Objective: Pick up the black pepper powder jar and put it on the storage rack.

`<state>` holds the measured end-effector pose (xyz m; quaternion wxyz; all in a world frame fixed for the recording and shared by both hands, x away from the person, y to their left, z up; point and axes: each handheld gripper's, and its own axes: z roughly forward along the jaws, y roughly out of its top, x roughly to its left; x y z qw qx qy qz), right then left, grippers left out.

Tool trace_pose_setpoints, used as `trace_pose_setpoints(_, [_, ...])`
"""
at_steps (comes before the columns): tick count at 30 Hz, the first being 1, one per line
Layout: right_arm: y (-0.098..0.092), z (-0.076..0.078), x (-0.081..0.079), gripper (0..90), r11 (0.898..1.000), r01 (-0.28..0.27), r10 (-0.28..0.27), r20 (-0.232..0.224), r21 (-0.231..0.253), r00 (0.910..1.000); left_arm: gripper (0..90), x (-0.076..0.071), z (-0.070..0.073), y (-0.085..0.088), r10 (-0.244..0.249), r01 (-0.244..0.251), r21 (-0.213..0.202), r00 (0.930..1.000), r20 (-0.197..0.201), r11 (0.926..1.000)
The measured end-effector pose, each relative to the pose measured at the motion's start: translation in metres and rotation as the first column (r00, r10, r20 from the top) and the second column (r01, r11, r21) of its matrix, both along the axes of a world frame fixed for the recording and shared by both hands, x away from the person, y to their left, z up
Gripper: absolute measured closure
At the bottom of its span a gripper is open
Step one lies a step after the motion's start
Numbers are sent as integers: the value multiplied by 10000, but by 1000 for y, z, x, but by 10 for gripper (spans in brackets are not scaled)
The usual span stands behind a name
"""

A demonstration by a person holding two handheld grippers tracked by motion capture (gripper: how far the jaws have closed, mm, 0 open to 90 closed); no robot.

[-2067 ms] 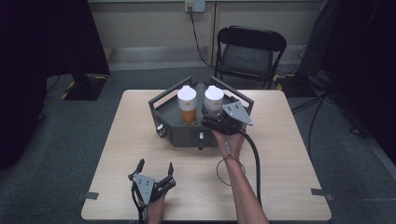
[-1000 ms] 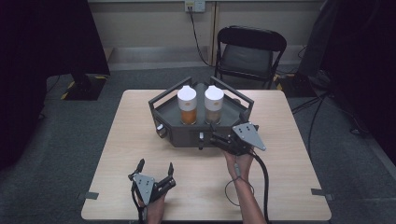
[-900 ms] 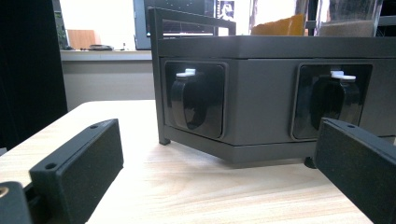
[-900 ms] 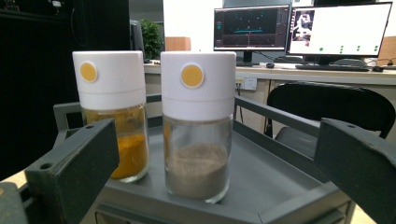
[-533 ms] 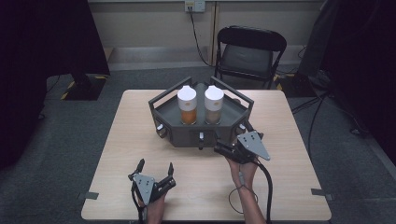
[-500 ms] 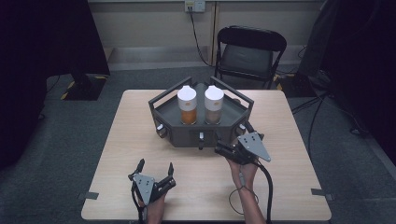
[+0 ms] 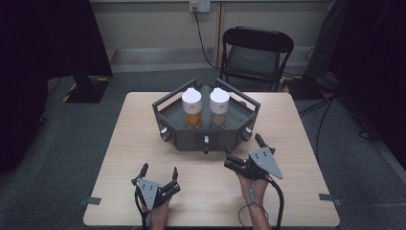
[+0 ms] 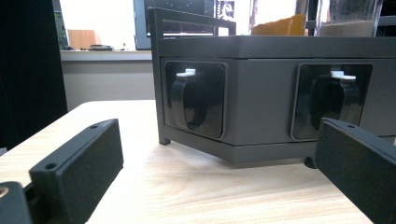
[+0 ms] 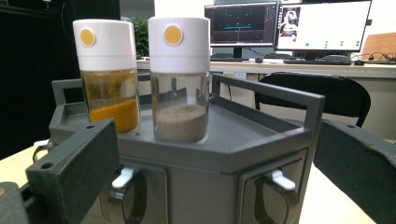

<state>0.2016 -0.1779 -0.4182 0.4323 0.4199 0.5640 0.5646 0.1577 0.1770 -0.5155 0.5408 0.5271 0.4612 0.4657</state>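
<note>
I'm at a light wood table [image 7: 143, 143] on grey carpet [image 7: 72, 158]. Black folding chair [image 7: 256, 57] stands past the far edge. Beige wall [image 7: 153, 24] behind it, outlet [image 7: 199, 5] with a cable running down. Dark curtains [image 7: 48, 38] on both sides. Two lit monitors [image 9: 285, 28] on a desk [image 9: 299, 67] at the back.

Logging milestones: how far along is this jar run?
Done, apparently: the orange jar and brown jar stand upright, capped, side by side on the rack. In hand: nothing; the left gripper and right gripper are open and empty above the table, in front of the rack. Left: nothing obvious, unless the jars go elsewhere.
</note>
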Motion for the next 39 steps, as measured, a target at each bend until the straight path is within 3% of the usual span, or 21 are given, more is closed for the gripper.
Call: trace_pose_setpoints(39, [-6,-53,-47,0,9986,472,-470,-51,229,9989,9,0,0,0,-1,1,-2,10000,0,10000])
